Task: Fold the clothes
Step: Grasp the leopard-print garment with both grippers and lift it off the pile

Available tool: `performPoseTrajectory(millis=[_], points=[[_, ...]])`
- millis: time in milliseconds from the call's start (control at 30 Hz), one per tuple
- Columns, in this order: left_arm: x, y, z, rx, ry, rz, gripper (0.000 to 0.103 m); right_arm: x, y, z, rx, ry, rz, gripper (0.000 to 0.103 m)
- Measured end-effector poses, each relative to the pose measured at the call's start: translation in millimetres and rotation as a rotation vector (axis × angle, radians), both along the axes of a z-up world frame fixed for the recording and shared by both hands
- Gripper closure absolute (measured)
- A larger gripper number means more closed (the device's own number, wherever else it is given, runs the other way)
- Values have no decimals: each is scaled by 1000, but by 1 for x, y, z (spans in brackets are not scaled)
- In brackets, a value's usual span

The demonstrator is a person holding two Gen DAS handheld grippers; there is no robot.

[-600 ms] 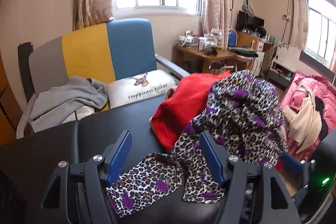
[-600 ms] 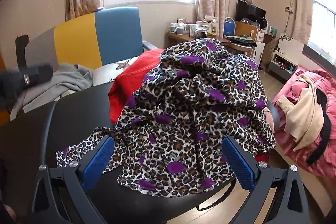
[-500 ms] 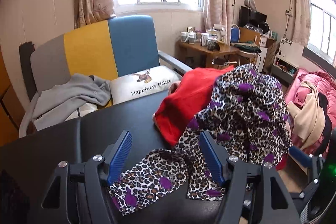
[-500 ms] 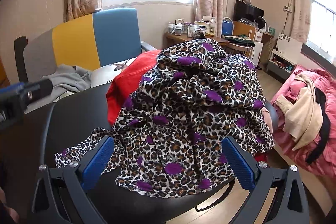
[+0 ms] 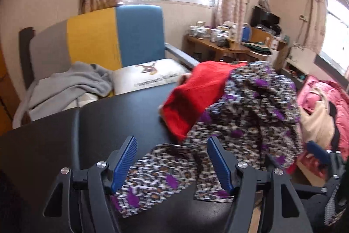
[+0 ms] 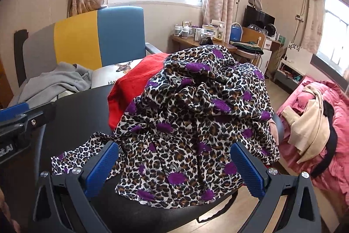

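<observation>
The left gripper point(image 5: 172, 164) has its jaws spread wide with nothing held between them; directly ahead of and below its blue pads point(image 5: 125, 164) lies a loose tail of the leopard-print garment point(image 5: 165, 176), flat on the black table point(image 5: 113, 121). Whether the pads touch the cloth cannot be told. The right gripper point(image 6: 174, 169) is likewise spread wide and empty, with the bulk of the leopard-print garment point(image 6: 196, 115) heaped just in front of it and reaching between its fingertips point(image 6: 102, 165). Beyond that heap and to the left of both grippers sits a red garment point(image 6: 130, 88), partly under the patterned one. Farther out stands a colour-block chair point(image 6: 91, 36) with a grey garment point(image 6: 54, 82) and a cushion on it; to the right is a bed with pink bedding point(image 6: 316, 123).

Folding has not started: the patterned piece is still crumpled. The main risk, as I judge it, is a pinch through several bunched layers, which would lift a wad rather than a single edge. The thin, slippery-looking fabric may also slide from the pads. The heap overhangs the table's near edge ahead of the right gripper, so a careless tug could drag it to the floor or pull the red piece along.
</observation>
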State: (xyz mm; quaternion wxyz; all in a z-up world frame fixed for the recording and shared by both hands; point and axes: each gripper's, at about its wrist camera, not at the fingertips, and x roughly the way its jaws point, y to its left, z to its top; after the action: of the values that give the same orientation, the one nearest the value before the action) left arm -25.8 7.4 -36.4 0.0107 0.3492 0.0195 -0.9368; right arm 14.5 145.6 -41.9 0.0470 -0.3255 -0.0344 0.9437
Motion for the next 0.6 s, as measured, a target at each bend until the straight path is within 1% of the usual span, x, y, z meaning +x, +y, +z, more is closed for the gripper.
performPoseTrajectory(millis=[33,167,267,333,367,400,433,467,500,533,600], points=[[0,-3,-2,10,-4,3,34,0,-1,0,5,-1,1,0],[-1,-18,-15,91,-39,-3,34,-2,-5,-3,11,-12,12,0],[-3,-26,-28,104,-69,-4,34,-2,-7,-4,7,-8,31,0],[-2,-32,-40,103,-88,8,34,1,-6,-3,-9,27,61,0],[-1,-37,-48,108,-97,10,34,4,-5,-3,-6,60,73,0],[-1,-43,-57,116,-105,10,34,2,-3,-6,8,63,78,0],[0,-49,-64,116,-112,15,35,-1,-1,-9,27,43,79,0],[-1,-56,-73,126,-124,13,35,-6,2,-13,31,18,87,3],[-2,-64,-82,144,-141,12,35,-9,8,-15,10,4,90,17],[-3,-70,-90,163,-158,13,35,-13,16,-17,-23,-1,87,27],[-6,-81,-104,191,-188,19,35,-19,27,-19,-47,4,69,27]])
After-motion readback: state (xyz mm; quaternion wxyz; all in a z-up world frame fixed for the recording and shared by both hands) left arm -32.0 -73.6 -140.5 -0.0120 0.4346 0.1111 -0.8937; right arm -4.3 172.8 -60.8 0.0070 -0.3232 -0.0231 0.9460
